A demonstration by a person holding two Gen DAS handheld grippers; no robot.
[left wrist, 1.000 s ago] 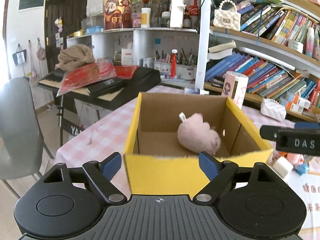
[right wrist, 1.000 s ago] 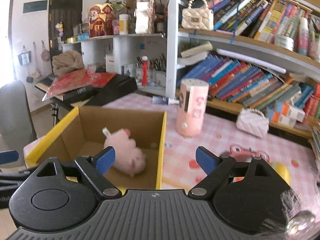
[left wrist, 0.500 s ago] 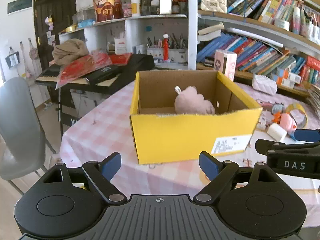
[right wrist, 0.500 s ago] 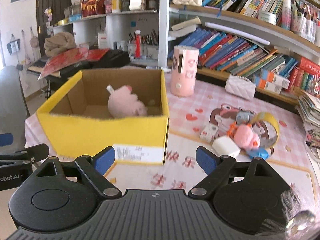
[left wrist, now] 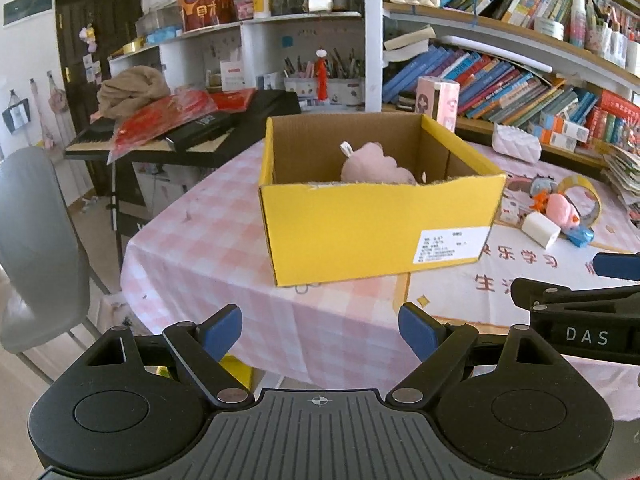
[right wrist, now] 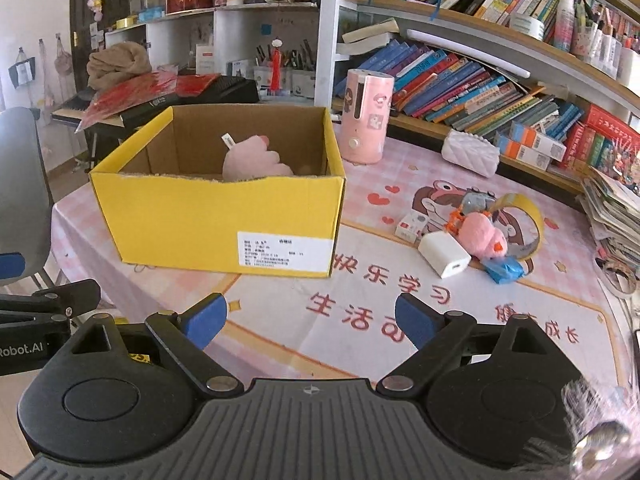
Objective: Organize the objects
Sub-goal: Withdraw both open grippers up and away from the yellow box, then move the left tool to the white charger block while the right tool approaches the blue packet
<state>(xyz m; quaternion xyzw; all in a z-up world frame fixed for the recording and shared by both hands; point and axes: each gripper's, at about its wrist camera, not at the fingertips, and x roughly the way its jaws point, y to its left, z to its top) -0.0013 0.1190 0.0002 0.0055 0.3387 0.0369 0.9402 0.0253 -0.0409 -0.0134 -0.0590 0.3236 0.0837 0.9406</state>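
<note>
One pink toy is in my yellow box, and both hand-held grippers, left spread and right opening, are empty, so next I should pick the little pink toy off the worktop.

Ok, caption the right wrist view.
Open right gripper, jaws opening, faces yellow box holding pink plush.

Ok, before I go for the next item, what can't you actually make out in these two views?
- Lower part of the pink plush and the floor of the yellow box: both views, hidden by the box's front wall.
- Grey item behind the small pink toy: right wrist view, partly covered, so I can't identify it.
- Box label text: too small to read.
- Right gripper in left wrist view: cut off by the picture's edge.
</note>
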